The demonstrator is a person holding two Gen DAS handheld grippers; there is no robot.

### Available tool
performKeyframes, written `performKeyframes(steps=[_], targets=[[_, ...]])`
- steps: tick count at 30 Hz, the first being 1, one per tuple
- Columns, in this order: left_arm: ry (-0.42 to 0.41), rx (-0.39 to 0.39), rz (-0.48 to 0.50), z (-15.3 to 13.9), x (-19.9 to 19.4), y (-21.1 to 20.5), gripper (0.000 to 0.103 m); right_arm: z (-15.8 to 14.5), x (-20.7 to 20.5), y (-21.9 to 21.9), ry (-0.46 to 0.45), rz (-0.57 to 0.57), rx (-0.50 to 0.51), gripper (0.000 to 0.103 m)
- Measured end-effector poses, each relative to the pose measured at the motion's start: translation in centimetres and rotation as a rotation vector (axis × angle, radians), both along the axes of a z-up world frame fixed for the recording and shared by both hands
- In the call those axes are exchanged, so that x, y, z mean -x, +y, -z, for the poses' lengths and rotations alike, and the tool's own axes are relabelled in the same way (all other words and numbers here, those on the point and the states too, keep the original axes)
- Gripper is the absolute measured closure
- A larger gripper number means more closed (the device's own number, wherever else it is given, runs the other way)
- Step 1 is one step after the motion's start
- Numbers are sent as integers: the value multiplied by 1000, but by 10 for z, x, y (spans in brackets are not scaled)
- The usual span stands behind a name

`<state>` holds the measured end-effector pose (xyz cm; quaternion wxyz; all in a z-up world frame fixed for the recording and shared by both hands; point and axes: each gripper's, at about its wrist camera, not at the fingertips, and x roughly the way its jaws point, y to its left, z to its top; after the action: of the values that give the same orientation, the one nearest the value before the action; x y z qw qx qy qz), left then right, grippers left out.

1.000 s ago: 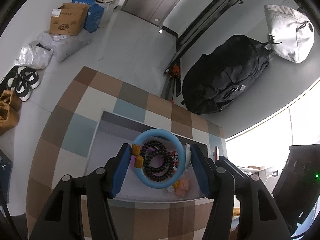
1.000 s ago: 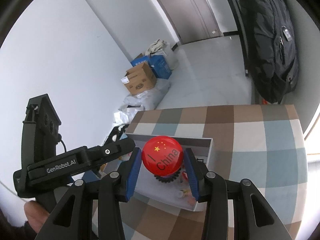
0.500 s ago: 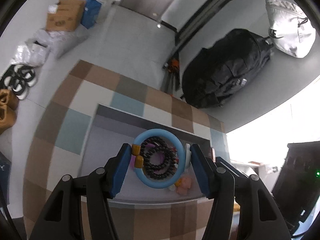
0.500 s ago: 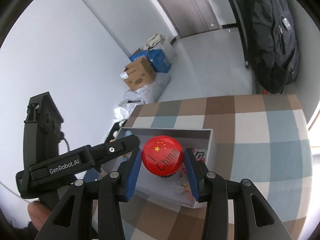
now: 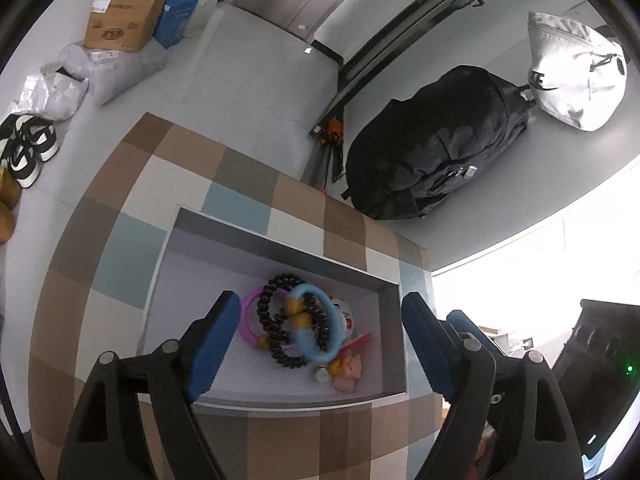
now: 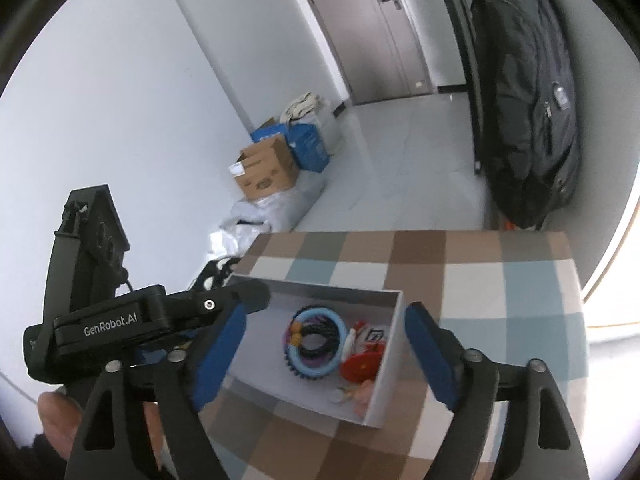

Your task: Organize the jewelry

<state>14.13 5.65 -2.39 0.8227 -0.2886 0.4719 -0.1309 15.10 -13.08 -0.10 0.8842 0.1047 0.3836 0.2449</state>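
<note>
A grey open box (image 5: 280,246) (image 6: 390,320) sits on the checkered tablecloth. Inside lie a light blue ring (image 5: 316,330) (image 6: 316,344), a black bead bracelet (image 5: 276,320), a pink ring (image 5: 248,320), a red round badge (image 6: 362,366) and small pink and yellow charms (image 5: 346,368). My left gripper (image 5: 320,344) is open and empty above the box. My right gripper (image 6: 324,352) is open and empty above the box; the left gripper's body (image 6: 120,328) shows at its left.
A black backpack (image 5: 436,160) and a white bag (image 5: 576,76) hang at the wall past the table. Cardboard boxes (image 5: 124,20), plastic bags and shoes (image 5: 28,148) lie on the floor. A dark device (image 5: 600,368) stands at the right.
Both grippers have opened. The blue ring left my left gripper and the red badge left my right gripper; both now lie in the box.
</note>
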Motion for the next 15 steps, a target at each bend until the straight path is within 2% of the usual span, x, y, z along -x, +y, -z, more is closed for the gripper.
performKeyframes(steps=[4,12,15], targets=[[12,-1,-10,1,1,1,24,4,-4,-6,28,26,1,18],[-75,-156,-4,-16,12,-11,24,0,2,-4,27,14,24,15],[-109,-205,-14,-24,16,-14,24,-3,7,-5,10,10,17,9]])
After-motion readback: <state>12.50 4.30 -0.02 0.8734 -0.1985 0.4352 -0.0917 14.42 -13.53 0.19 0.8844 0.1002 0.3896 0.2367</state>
